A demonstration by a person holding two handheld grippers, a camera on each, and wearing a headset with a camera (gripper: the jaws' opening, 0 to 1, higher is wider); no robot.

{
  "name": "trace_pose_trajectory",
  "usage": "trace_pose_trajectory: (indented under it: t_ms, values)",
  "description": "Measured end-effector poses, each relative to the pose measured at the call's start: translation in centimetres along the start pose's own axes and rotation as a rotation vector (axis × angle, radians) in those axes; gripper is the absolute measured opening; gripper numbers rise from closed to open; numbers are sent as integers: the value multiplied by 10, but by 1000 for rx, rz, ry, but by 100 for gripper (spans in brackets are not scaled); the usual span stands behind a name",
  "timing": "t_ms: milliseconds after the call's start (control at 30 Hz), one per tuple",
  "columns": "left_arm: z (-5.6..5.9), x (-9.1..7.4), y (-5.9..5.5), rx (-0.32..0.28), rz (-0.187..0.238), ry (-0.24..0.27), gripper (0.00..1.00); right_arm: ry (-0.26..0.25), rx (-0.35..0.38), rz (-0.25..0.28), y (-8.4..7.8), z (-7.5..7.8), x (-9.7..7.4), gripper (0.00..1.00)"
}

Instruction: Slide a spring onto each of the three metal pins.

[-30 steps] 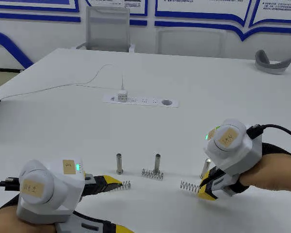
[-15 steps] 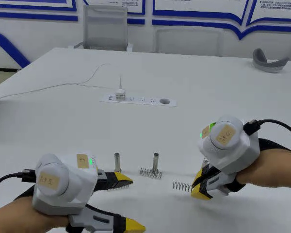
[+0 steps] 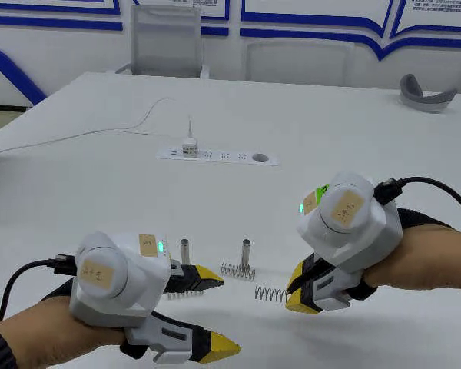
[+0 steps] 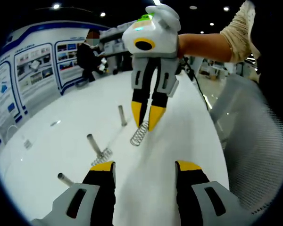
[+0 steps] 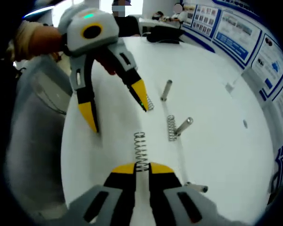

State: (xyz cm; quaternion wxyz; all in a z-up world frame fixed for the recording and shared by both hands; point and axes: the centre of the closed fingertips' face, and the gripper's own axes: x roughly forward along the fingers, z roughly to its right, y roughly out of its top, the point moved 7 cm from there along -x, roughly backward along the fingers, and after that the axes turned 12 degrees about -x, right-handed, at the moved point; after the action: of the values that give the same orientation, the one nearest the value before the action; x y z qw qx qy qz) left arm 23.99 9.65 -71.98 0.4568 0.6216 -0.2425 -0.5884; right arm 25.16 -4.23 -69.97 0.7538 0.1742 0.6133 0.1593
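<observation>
So right now the right tongs (image 3: pixel 296 296) are clamped on one end of a spring (image 3: pixel 270 294), and the rest of it sticks out sideways toward the middle of the bench (image 3: pixel 330 138), low over the surface. The left tongs (image 3: pixel 219 311) are spread wide open with nothing between them, one yellow tip up by the pins and the other down nearer the person.

A second spring (image 3: pixel 238 271) lies flat on the bench, right at the foot of the middle pin (image 3: pixel 246 254). A third spring (image 3: pixel 186 290) lies just beside the upper tip of the left tongs, in front of the left pin (image 3: pixel 184 251); can't tell if that tip is touching it. The third pin (image 4: pixel 121 115) stands past the other two in the left gripper view, close to the right tongs. All three pins stand upright in a row and are bare.

A power strip (image 3: pixel 215 156) sits farther back on the bench, well apart from all this.
</observation>
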Motion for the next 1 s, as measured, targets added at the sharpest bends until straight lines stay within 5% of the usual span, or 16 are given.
trace_pose_trajectory:
  t_ms: [1000]
  values:
    - [6, 10, 15, 90, 28, -26, 22, 42, -121, 12, 22, -10, 1, 11]
